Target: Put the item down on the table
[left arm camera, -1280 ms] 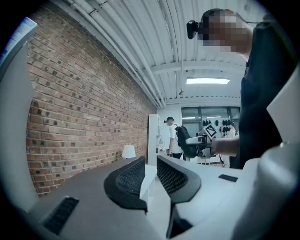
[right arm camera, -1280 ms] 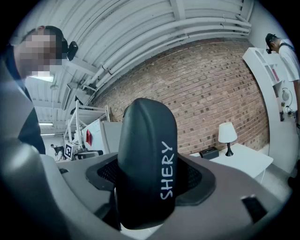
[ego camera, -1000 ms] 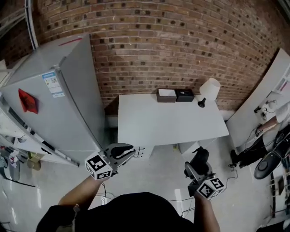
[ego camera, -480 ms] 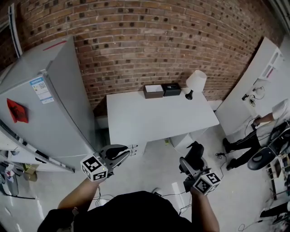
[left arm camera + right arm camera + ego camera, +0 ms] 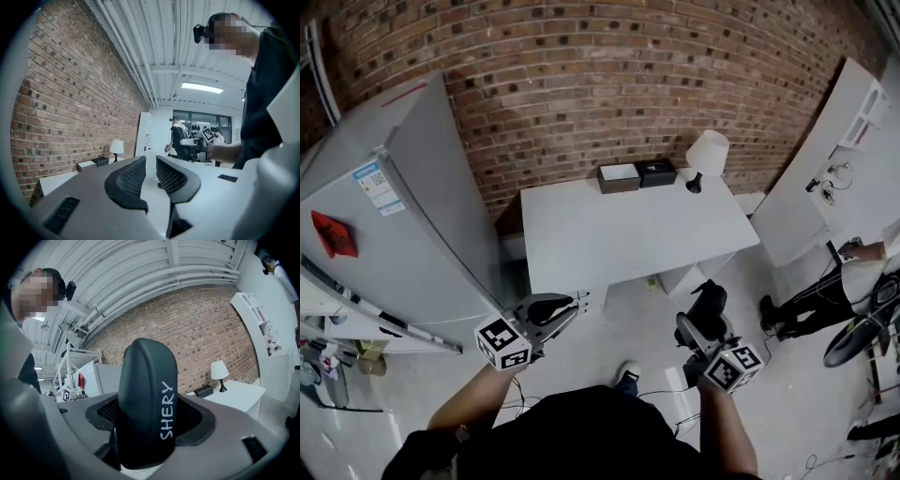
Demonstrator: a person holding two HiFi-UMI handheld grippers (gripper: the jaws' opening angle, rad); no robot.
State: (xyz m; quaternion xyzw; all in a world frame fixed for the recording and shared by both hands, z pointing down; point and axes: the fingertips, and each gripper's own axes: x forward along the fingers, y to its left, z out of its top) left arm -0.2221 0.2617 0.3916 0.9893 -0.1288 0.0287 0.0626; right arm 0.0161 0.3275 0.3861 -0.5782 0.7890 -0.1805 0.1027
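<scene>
White desk (image 5: 628, 234) remains well ahead of the right gripper (image 5: 701, 326), jaws clenched on the black SHERY case (image 5: 150, 380): approach unfinished. Left gripper (image 5: 149, 176) jaws narrowly apart, empty.

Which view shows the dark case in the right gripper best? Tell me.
The right gripper view: the dark case fills the frame, clamped in the right gripper, lettering readable. The head view shows only a small dark shape from above. In the left gripper view it cannot be made out.
</scene>
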